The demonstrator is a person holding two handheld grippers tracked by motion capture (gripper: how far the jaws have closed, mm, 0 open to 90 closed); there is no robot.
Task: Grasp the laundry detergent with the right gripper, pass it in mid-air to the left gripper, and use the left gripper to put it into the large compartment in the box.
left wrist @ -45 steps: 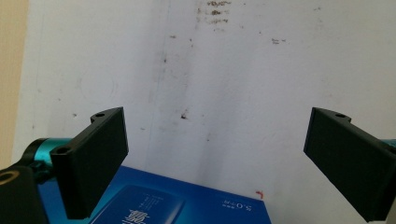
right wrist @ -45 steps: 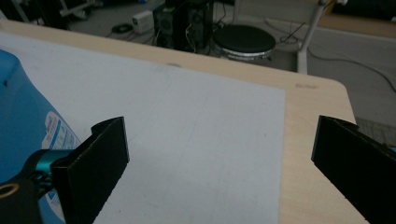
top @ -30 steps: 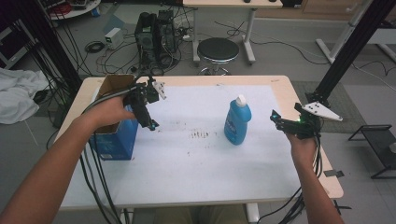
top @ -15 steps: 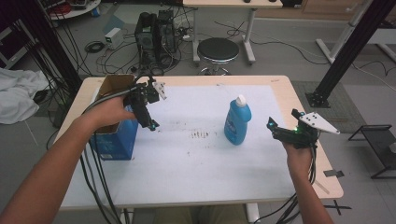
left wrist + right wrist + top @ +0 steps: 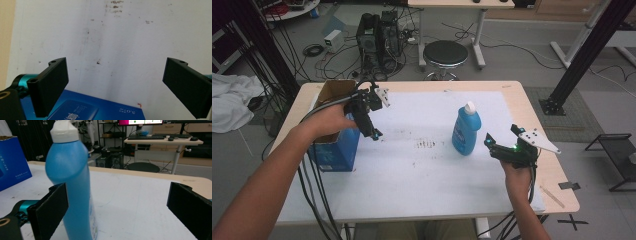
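- Right gripper [image 5: 502, 143]: jaws spread wide and empty, near the table's [image 5: 532, 120] right edge, just beside the upright blue bottle [image 5: 465, 129].
- Left gripper [image 5: 373, 131]: jaws spread, empty, above the blue box [image 5: 337, 145] by the left edge.

Blue bottle [image 5: 465, 131] with white cap [image 5: 470, 107]. Blue box [image 5: 335, 145], brown inside, white print. Black tools, teal at the joints. White sheet [image 5: 427, 170], dark-speckled, on tan tabletop [image 5: 557, 170].
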